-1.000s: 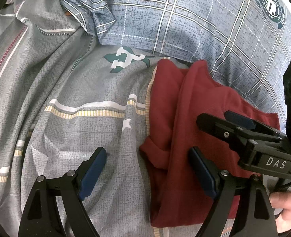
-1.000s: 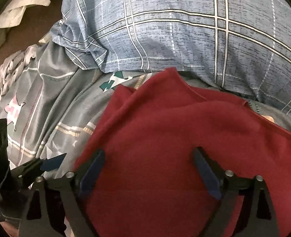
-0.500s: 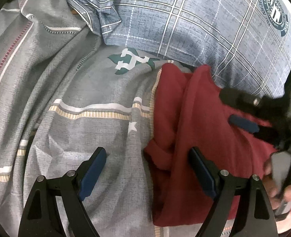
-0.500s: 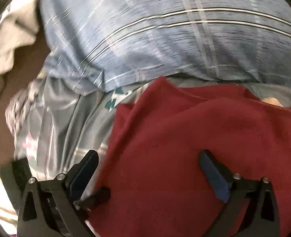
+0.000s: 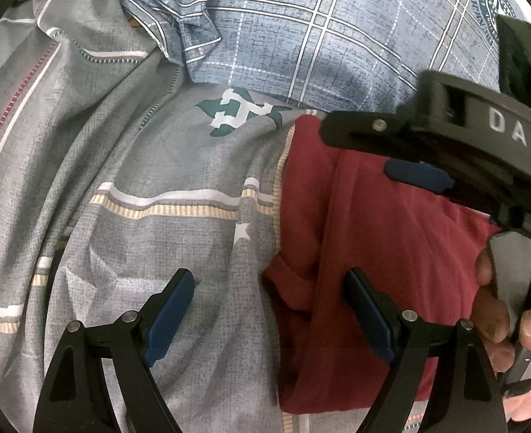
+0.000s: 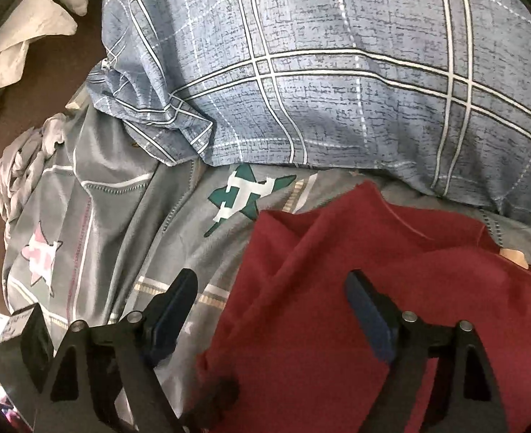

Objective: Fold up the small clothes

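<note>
A dark red garment (image 5: 366,252) lies folded on the grey patterned bedsheet (image 5: 150,166). In the left wrist view my left gripper (image 5: 269,310) is open and empty, its jaws straddling the garment's left edge. My right gripper (image 5: 420,176) reaches in from the right above the garment's upper part, held by a hand (image 5: 496,324). In the right wrist view the red garment (image 6: 355,306) fills the lower right, with a loose fold at its top left. My right gripper (image 6: 272,306) is open and empty over the garment's left edge.
A blue plaid pillow (image 5: 337,32) lies just beyond the garment, also in the right wrist view (image 6: 337,65). The sheet carries a green star print (image 6: 247,198) and a pink star (image 6: 42,256). White cloth (image 6: 23,36) and brown floor lie far left.
My right gripper has lifted off the garment and swung up and left above its upper part. My left gripper has stayed almost still.
</note>
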`<state>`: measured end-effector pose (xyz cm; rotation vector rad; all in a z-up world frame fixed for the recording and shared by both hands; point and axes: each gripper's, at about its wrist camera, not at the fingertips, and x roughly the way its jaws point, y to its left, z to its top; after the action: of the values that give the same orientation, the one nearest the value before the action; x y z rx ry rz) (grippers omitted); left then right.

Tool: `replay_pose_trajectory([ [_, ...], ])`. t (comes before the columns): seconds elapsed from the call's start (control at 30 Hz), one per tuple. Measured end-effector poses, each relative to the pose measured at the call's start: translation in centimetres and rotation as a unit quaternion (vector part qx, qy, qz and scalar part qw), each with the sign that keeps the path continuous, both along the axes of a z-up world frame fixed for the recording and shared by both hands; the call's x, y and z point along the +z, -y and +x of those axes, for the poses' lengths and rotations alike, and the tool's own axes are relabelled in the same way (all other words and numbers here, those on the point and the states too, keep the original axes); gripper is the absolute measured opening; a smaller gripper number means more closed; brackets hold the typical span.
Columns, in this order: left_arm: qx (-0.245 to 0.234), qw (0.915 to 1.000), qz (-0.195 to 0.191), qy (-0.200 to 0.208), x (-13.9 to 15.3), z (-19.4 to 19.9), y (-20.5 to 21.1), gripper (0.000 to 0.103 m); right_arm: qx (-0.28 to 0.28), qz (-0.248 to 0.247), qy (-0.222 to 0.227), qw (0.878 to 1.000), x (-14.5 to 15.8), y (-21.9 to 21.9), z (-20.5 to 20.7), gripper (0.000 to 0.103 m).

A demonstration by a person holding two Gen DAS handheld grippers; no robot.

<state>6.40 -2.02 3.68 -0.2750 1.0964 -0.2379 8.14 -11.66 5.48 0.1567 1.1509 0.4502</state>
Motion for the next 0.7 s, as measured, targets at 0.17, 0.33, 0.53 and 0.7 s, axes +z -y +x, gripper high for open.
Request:
replay_pose_trajectory([
  [0.17,0.000,1.0000,0.000,0.000,0.0,0.0,0.0,0.086,0.006,-0.018,-0.011,1.000,-0.8,-1.3,0.4,0.086],
  [0.33,0.000,1.0000,-0.001,-0.001,-0.1,0.1,-0.1,0.086,0.012,-0.056,0.001,0.998,-1.8,-2.6,0.8,0.086],
  [0.53,-0.001,0.9999,-0.009,0.004,0.0,0.3,-0.2,0.086,0.015,-0.110,0.030,0.993,-2.8,-2.5,1.1,0.046],
  [0.7,-0.015,0.9991,-0.028,0.030,0.4,0.3,0.2,0.086,-0.010,-0.021,0.018,1.000,-1.2,1.3,0.3,0.013],
])
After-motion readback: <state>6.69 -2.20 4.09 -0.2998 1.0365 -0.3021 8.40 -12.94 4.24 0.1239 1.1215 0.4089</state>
